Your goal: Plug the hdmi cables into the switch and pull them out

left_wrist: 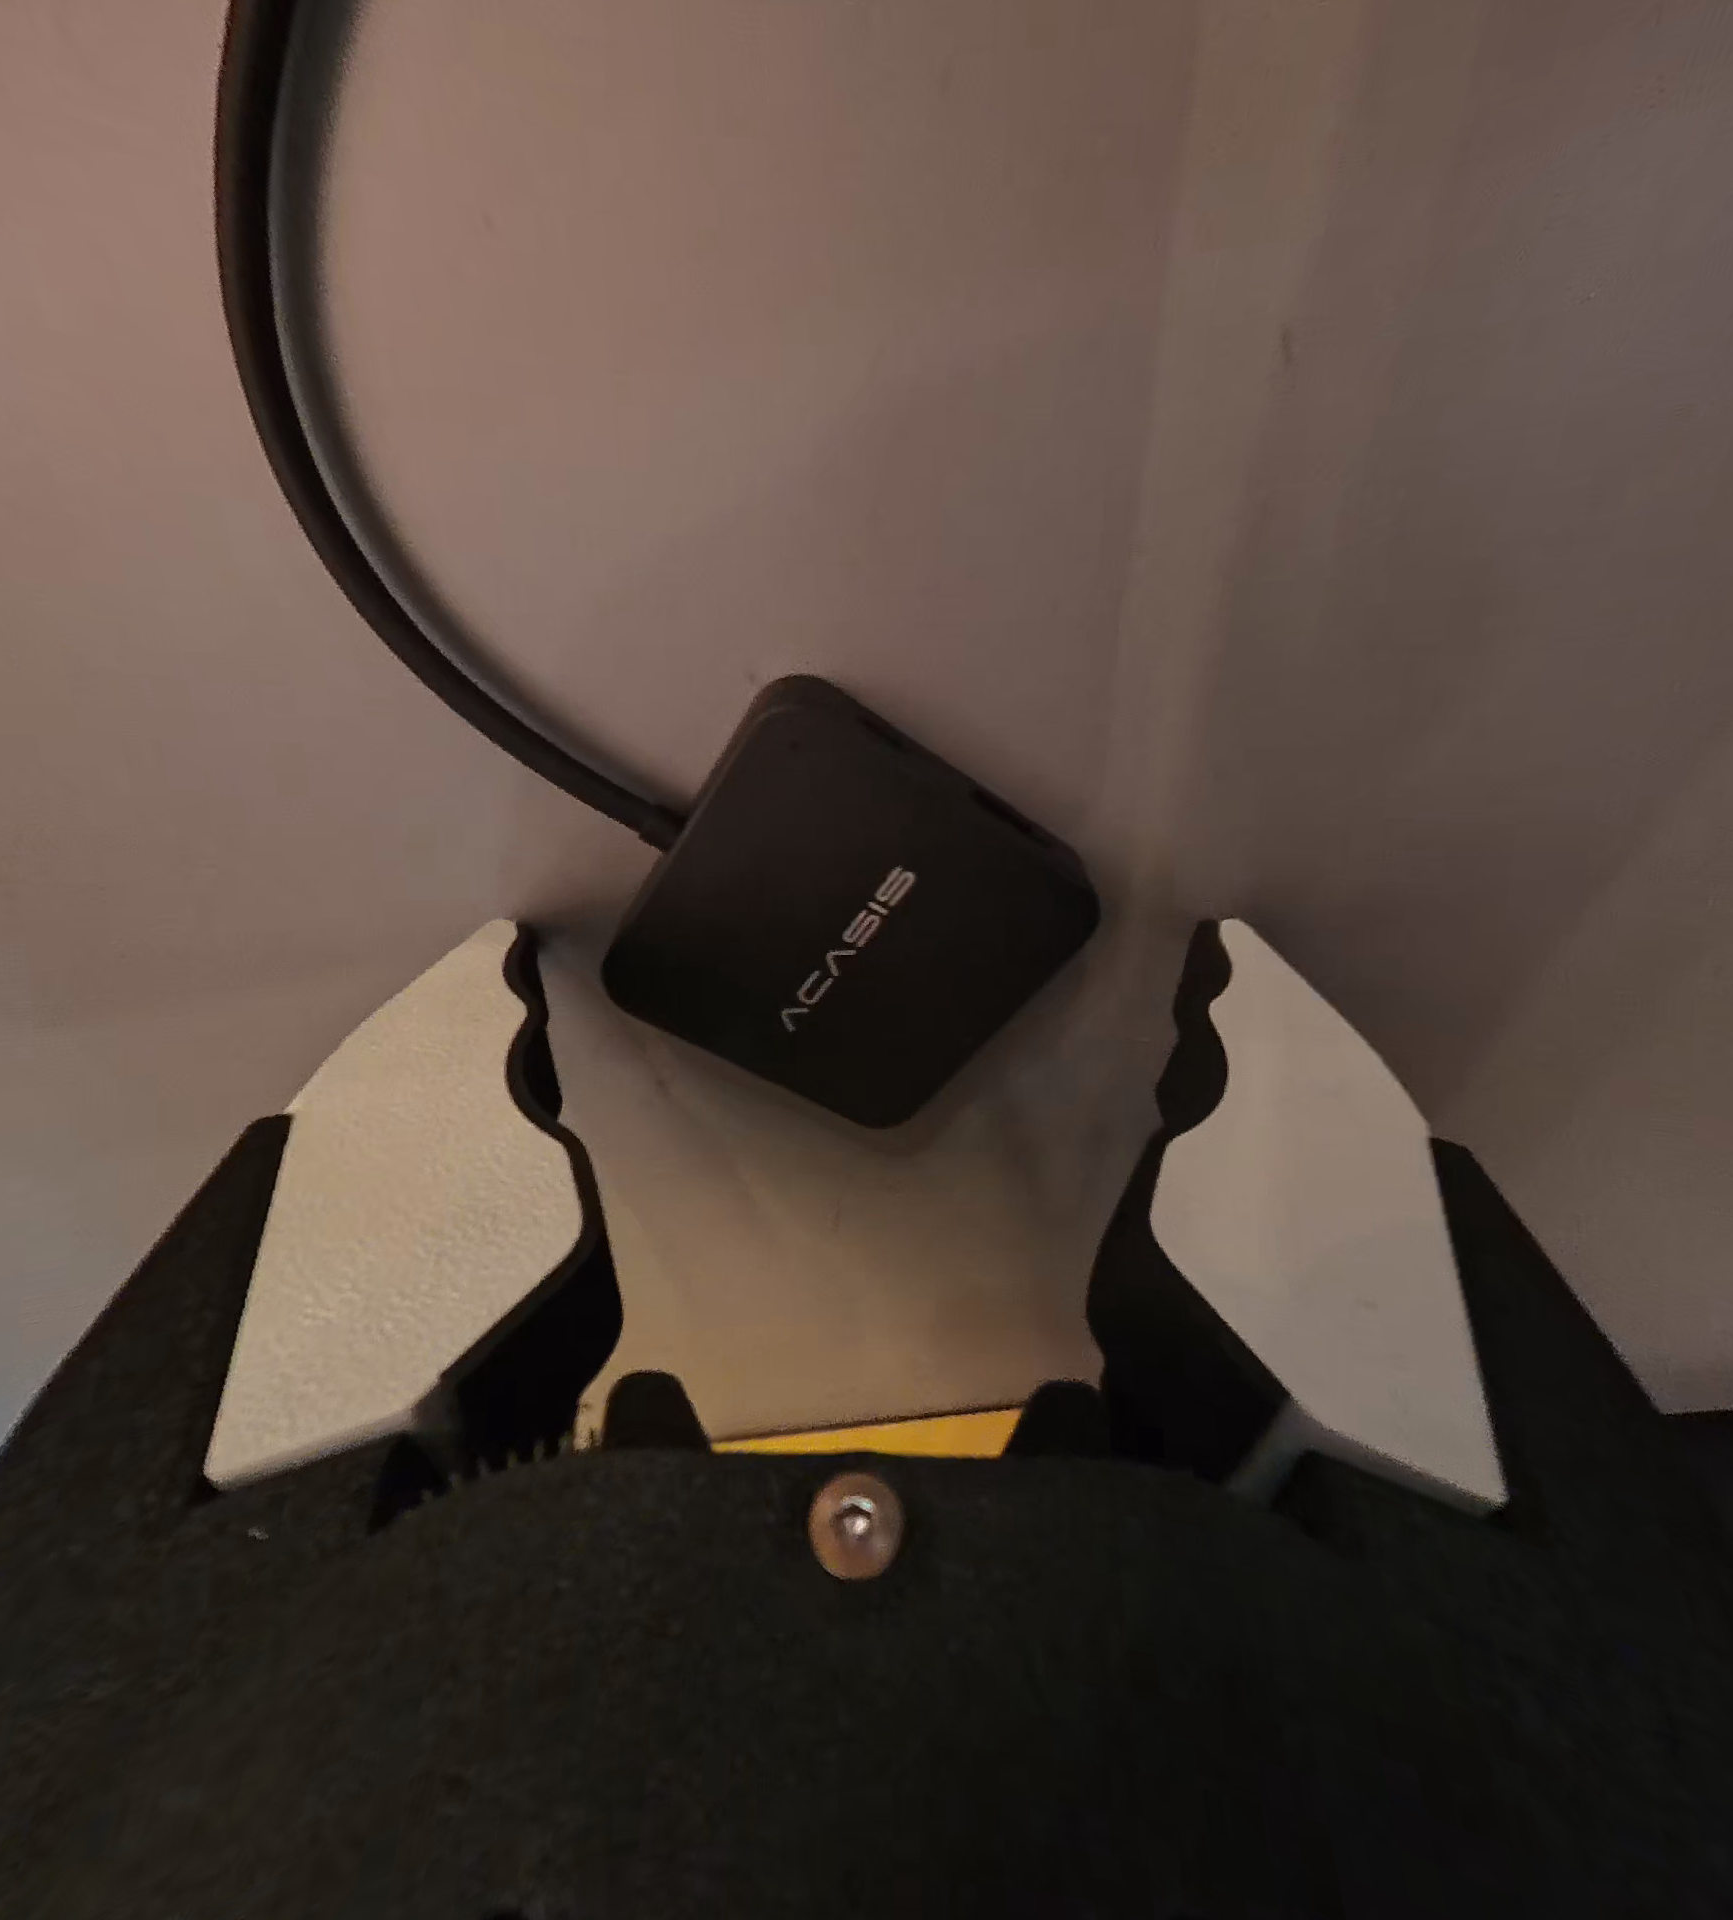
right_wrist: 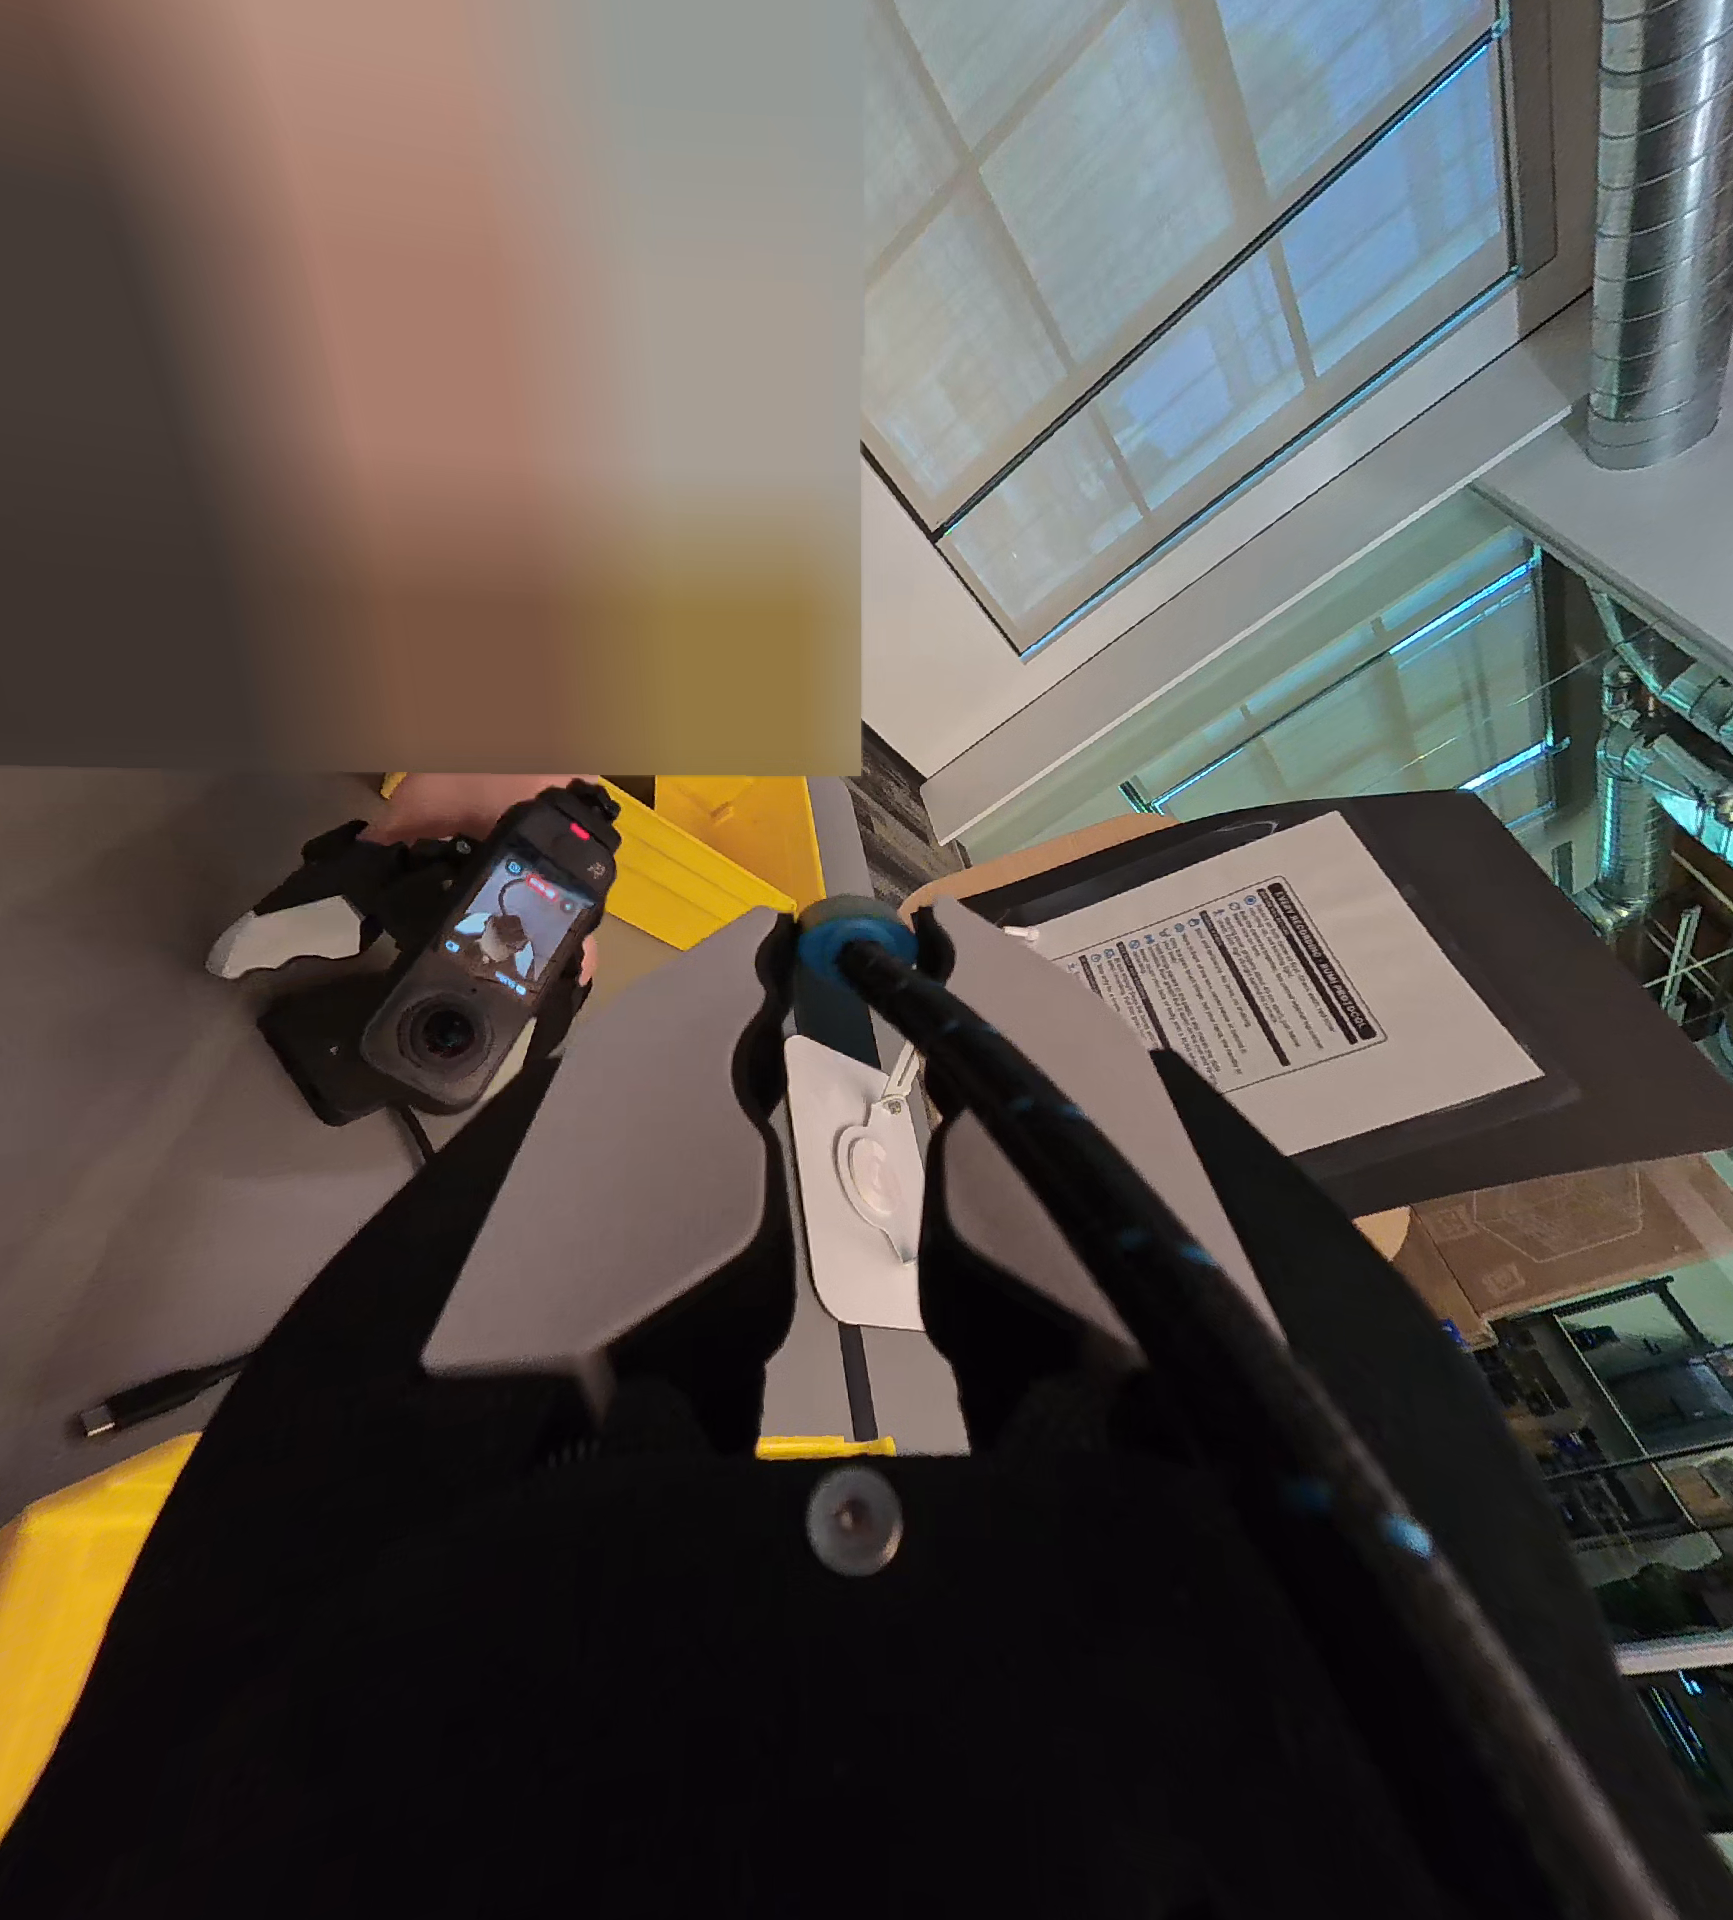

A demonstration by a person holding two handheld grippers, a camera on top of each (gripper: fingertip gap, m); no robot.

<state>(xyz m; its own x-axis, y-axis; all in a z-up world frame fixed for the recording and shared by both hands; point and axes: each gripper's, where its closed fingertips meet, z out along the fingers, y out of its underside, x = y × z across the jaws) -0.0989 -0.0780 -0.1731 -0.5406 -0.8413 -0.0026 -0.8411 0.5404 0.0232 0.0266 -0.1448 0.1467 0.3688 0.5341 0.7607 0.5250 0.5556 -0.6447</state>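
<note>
Your left gripper (left_wrist: 857, 997) has its jaws spread wide, holding nothing, with the switch (left_wrist: 849, 902) lying flat on the pale table (left_wrist: 1361, 520) just ahead of the fingertips, turned cornerwise, its own black lead (left_wrist: 322, 499) curving away to the upper left. That switch looks small and light, so it will likely skid when you push a plug in; pinch it across two opposite flat edges, clear of the ports on the far side. Its smooth top looks slippery. White lettering runs across its top, a maker's mark. Your right gripper (right_wrist: 846, 940) is clamped on the blue plug end of a braided black cable (right_wrist: 1132, 1226), held up off the table; the braid looks stiff and springy, so grip the hard plug body, not the cord. A printed sheet (right_wrist: 1288, 977) lies at right.
</note>
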